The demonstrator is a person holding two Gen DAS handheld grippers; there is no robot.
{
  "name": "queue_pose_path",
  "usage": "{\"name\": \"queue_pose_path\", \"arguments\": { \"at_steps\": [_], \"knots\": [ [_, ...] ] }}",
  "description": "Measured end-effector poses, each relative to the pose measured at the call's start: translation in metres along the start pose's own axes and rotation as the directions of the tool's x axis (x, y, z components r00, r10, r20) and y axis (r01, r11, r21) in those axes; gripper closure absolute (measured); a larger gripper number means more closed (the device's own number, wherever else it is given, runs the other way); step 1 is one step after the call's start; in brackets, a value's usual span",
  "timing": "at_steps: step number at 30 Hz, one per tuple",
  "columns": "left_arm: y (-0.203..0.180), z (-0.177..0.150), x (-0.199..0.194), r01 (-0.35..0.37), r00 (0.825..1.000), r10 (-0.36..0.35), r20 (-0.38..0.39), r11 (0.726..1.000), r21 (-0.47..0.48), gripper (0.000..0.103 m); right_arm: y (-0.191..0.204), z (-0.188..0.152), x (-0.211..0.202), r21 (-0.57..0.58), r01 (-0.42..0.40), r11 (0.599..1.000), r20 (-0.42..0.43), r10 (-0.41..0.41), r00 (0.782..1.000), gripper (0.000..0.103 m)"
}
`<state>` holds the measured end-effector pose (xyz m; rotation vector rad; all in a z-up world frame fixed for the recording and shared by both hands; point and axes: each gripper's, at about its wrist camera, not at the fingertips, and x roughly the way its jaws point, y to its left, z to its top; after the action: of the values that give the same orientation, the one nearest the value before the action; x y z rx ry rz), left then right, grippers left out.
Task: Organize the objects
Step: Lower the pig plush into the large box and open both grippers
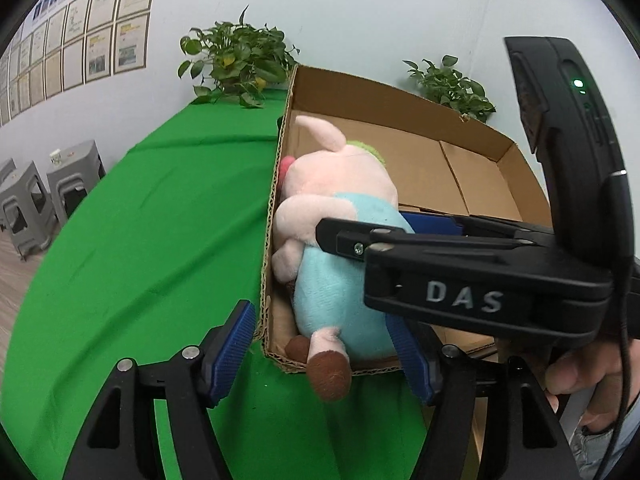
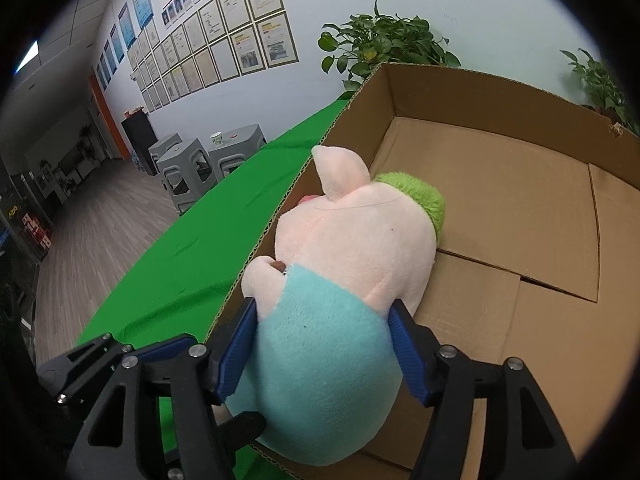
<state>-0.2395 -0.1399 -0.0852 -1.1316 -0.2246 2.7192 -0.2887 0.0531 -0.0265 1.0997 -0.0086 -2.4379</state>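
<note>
Your cardboard box (image 2: 520,208) on the green table (image 1: 140,240) holds only the plush pig (image 2: 332,320), lying along its left wall, one foot hanging over the front rim; so the sorting looks barely begun. Your right gripper (image 2: 324,352) has its jaws pinching the pig's blue body; your left gripper (image 1: 324,352) waits with jaws spread, empty. "DAS" reads on the right gripper's side.

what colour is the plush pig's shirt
Light blue, on the pink plush pig that the right gripper clamps over the cardboard box; clearest in the right wrist view.
</note>
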Motion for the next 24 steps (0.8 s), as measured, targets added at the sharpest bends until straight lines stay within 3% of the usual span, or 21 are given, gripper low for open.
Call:
{"name": "queue_pose_path", "arguments": {
  "at_steps": [4,9,11,12,14,18,24],
  "knots": [
    [0.004,0.001,0.003,0.01,1.0,-0.01,-0.001,1.0,-0.002,0.045,-0.003,0.0,-0.008,0.023,-0.002,1.0,0.002,0.002,1.0,0.029],
    [0.002,0.0,-0.017,-0.02,0.999,0.02,0.034,1.0,-0.003,0.05,-0.002,-0.009,-0.064,-0.021,0.075,0.997,0.138,-0.072,0.988,0.02],
    [-0.005,-0.002,-0.037,-0.045,0.997,0.046,0.063,0.999,-0.017,0.039,-0.01,-0.02,-0.085,0.004,0.101,0.995,0.16,-0.1,0.982,0.02],
    [-0.008,-0.002,-0.047,-0.051,0.996,0.053,0.074,0.998,-0.032,0.022,-0.014,-0.026,-0.091,0.016,0.111,0.994,0.161,-0.112,0.981,0.019],
    [-0.017,-0.005,-0.067,-0.054,0.993,0.058,0.1,0.997,-0.049,0.0,-0.026,-0.041,-0.102,0.042,0.138,0.99,0.15,-0.143,0.978,0.019],
    [-0.041,-0.018,-0.086,-0.075,0.988,0.071,0.141,0.997,0.024,0.0,-0.046,-0.071,-0.106,0.099,0.198,0.975,0.102,-0.208,0.973,0.019],
    [-0.063,-0.025,-0.078,-0.108,0.974,0.093,0.206,0.992,0.065,0.0,-0.055,-0.092,-0.115,0.136,0.308,0.942,0.142,-0.326,0.935,0.019]
  ]
}}
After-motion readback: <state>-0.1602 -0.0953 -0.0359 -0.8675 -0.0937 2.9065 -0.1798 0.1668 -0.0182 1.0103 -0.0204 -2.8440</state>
